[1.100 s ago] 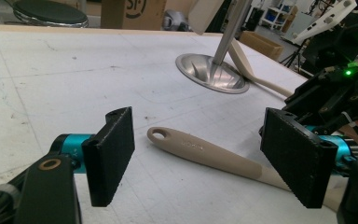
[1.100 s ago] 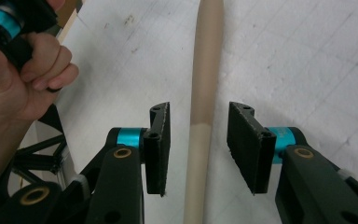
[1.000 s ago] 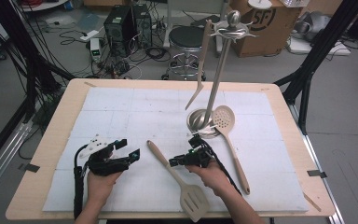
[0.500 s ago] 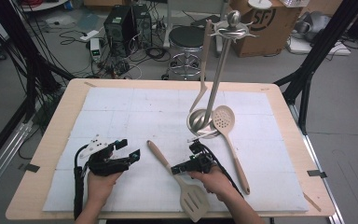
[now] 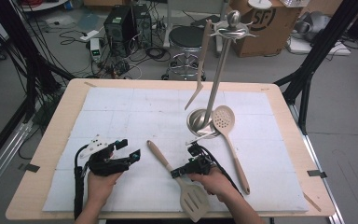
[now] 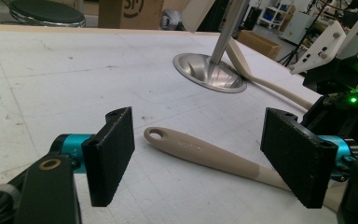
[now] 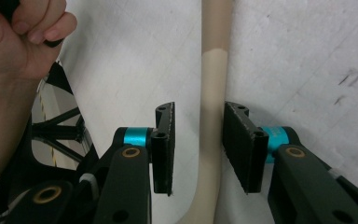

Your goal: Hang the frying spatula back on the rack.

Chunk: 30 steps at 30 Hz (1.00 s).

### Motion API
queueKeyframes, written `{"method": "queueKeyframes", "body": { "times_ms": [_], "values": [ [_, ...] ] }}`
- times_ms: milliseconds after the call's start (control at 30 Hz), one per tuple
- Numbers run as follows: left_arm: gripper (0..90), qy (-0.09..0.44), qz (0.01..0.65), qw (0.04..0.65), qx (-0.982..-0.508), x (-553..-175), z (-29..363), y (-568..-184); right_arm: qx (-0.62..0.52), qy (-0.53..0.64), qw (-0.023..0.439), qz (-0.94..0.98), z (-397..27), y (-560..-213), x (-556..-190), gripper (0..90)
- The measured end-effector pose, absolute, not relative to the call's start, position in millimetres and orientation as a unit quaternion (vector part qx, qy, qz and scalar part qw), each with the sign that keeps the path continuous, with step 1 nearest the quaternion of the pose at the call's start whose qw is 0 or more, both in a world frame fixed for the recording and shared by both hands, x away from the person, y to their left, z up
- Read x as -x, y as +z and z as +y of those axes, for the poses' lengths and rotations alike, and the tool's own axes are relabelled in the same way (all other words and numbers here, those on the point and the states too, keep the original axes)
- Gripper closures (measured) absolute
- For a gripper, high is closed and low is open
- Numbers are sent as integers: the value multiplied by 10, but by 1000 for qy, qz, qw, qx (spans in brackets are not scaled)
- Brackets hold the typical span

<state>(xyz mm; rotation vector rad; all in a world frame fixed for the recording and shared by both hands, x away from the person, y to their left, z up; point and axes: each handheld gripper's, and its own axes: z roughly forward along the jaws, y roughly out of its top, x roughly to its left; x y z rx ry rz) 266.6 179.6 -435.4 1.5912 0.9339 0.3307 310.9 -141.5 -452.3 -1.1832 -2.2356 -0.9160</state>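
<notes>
Now your right gripper (image 5: 186, 161) has just been closing its jaws around the neck of the spatula (image 5: 179, 179), which lies flat on the white mat (image 5: 121, 107) in front of you, between your two hands. From the earlier high pictures to this one, that hand has come down a little closer to the spatula. I think this means the grasp is almost ready, so the lift can come soon. In the right gripper view the handle passes between the pads (image 7: 164, 144): the right pad seems to touch it, but a small gap remains on the left, so it is not yet clamped. The high view cannot show this gap. Your left gripper (image 6: 205, 154) stands wide open and holds nothing; its view shows the hole in the handle end and the stand (image 6: 209, 70) behind.
</notes>
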Motion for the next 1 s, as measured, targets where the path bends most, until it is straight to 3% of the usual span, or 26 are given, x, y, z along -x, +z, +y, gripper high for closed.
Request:
{"method": "queueKeyframes", "body": {
  "times_ms": [600, 1000],
  "values": [
    [263, 141, 401, 591, -685, -2666, 1793, -4356, 430, -300, 243, -816, -1453, -4510, -3100, 669],
    [263, 139, 399, 591, -687, -2664, 1775, -4357, 430, -272, 217, -833, -1370, -4462, -3074, 706]
  ]
}}
